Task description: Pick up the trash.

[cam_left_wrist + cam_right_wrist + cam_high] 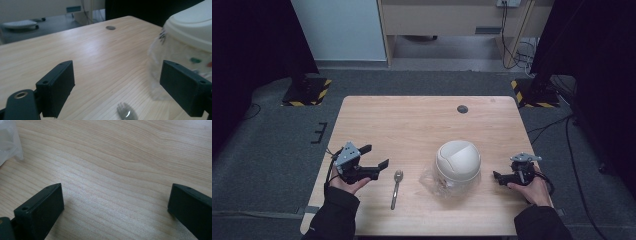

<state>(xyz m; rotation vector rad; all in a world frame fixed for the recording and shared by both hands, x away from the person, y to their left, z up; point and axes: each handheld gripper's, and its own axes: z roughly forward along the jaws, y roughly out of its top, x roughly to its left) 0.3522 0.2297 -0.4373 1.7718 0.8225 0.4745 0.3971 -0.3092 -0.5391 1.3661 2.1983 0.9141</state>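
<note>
Your L tongs (376, 156) & R tongs (496, 176) both gape empty over the worktop (412, 120); 1 spoon (396, 188), 1 white-lidded jar (457, 161), contents behind clear wrap unreadable.

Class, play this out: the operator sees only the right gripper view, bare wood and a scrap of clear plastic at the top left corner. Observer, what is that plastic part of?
Observer: A clear jar with a white domed lid, standing left of the right tool in the high view.
Operator: Is anything else lying on the table?
Observer: A metal spoon, between the jar and the left tool, bowl pointing away from the person.
Operator: What is the left tool doing?
Observer: Its jaws stand open and empty; in the left gripper view the spoon's bowl lies low between them.
</note>
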